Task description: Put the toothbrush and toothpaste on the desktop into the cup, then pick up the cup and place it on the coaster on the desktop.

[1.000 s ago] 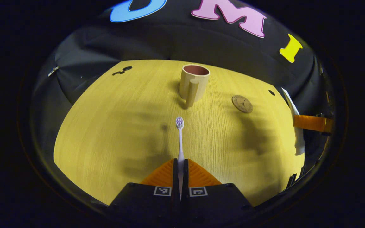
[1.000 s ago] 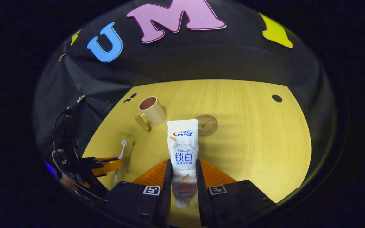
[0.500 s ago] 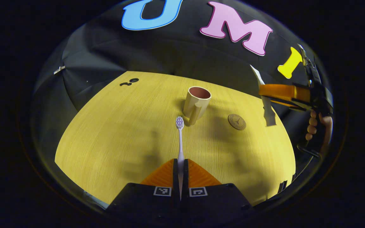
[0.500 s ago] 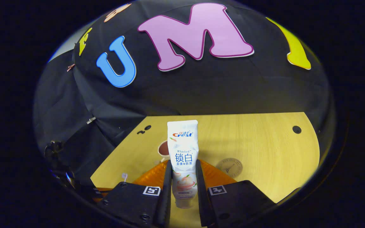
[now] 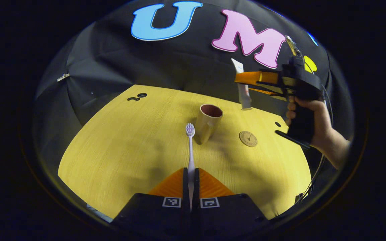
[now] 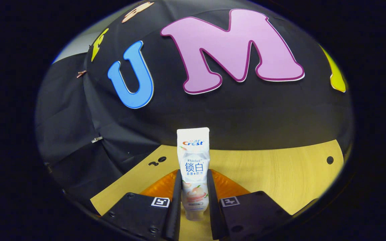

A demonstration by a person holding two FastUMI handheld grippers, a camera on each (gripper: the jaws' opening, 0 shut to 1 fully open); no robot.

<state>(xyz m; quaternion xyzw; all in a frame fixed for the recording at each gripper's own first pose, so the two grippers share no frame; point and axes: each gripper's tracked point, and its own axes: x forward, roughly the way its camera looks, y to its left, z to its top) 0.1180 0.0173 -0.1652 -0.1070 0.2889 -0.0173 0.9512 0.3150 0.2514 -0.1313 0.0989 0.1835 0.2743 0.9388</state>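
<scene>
Beige cup (image 5: 208,121) upright on table beside round brown coaster (image 5: 248,138).

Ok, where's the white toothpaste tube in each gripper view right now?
Left gripper view: the white toothpaste tube hangs upper right, clamped in the right gripper, above and right of the beige cup.
Right gripper view: the tube stands bottom centre between this gripper's own fingers.
Shared landmark: the pair of dark holes near the yellow desktop's far-left edge.
</scene>
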